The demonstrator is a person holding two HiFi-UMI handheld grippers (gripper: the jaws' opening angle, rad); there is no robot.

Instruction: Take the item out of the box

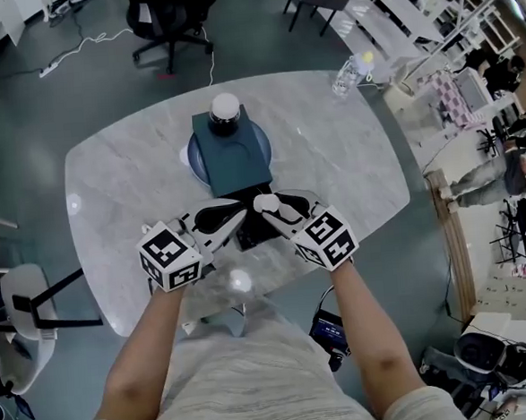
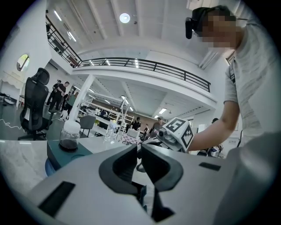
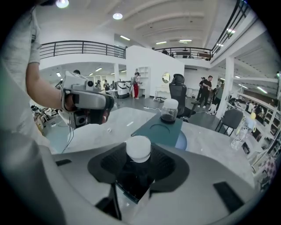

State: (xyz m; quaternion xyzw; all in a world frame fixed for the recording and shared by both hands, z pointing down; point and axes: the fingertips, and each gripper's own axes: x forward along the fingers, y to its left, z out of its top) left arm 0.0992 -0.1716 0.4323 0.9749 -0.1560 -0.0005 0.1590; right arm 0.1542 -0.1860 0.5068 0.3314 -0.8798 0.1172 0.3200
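Observation:
A small jar (image 3: 138, 149) with a white cap and dark contents sits between my right gripper's (image 3: 138, 161) jaws, which are shut on its body. It hangs just above a small dark box (image 3: 131, 190) with a teal rim. From the head view the jar's cap (image 1: 264, 203) shows over the box (image 1: 257, 234) near the table's front. My left gripper (image 1: 237, 218) meets the box from the left. In the left gripper view its jaws (image 2: 139, 154) are nearly together, with the box's thin teal edge (image 2: 141, 198) pinched low between them.
A second white-capped jar (image 1: 226, 111) stands on a dark teal slab (image 1: 230, 153) that lies over a round blue plate (image 1: 194, 157) at the table's middle back. A clear bottle (image 1: 350, 73) lies at the far right edge. An office chair (image 1: 169, 23) stands beyond the marble table (image 1: 109, 188).

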